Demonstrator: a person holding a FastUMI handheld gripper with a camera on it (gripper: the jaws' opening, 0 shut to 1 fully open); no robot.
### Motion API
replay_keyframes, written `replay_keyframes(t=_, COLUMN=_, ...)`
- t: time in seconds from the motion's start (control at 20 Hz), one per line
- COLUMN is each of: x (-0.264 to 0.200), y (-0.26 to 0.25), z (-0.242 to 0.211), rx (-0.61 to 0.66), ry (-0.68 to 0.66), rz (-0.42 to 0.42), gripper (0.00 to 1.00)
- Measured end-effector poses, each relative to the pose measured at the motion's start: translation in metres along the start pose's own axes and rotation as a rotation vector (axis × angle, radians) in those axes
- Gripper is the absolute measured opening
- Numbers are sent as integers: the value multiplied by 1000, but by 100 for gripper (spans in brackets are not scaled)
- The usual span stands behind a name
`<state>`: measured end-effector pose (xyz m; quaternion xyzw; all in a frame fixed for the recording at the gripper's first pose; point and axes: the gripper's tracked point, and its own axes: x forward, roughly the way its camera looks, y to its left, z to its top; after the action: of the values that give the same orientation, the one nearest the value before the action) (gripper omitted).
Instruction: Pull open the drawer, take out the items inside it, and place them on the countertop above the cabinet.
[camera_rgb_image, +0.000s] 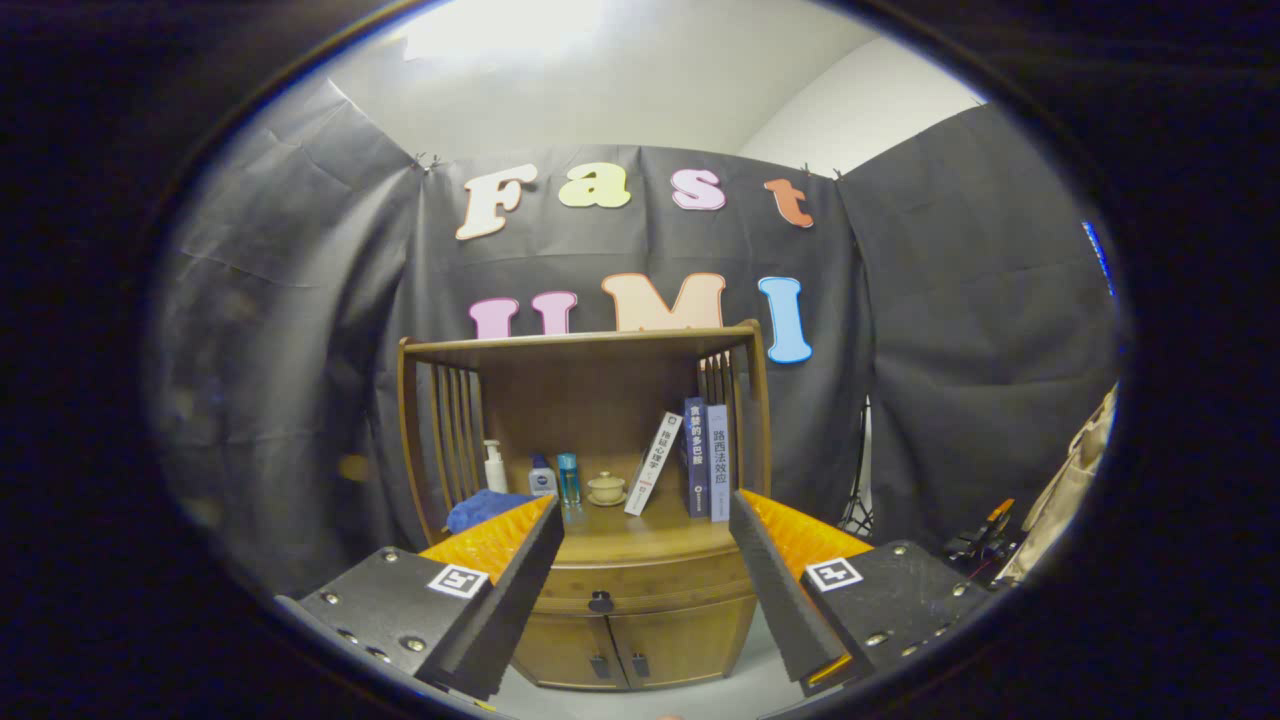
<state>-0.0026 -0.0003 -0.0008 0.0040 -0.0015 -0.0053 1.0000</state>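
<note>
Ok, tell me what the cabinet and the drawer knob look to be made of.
Cabinet: looks like wood with a smooth brown varnish; faint grain and a soft sheen show. Drawer knob: small and dark, maybe metal or plastic, too small to tell. The gripper is open, short of it.

Three books (690, 460), three bottles (542, 473), one teacup (606, 488), one drawer (640, 588), two cabinet doors (630, 652).

gripper (645, 520) | fingers (520, 560) spread wide apart | holding nothing | level, pointing forward
</note>
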Motion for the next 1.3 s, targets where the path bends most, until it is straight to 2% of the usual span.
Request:
replay_keyframes(t=0.45, x=22, y=-7, z=-44, rx=-12, ry=19, rz=-23, gripper=99)
replay_keyframes(t=0.75, x=54, y=1, z=-84, rx=40, ry=-31, rz=20, gripper=99)
replay_keyframes(t=0.95, x=88, y=18, z=-153, rx=82, ry=60, rz=40, gripper=99)
replay_keyframes(t=1.3, x=149, y=53, z=-271, rx=11, ry=180, rz=83, gripper=99)
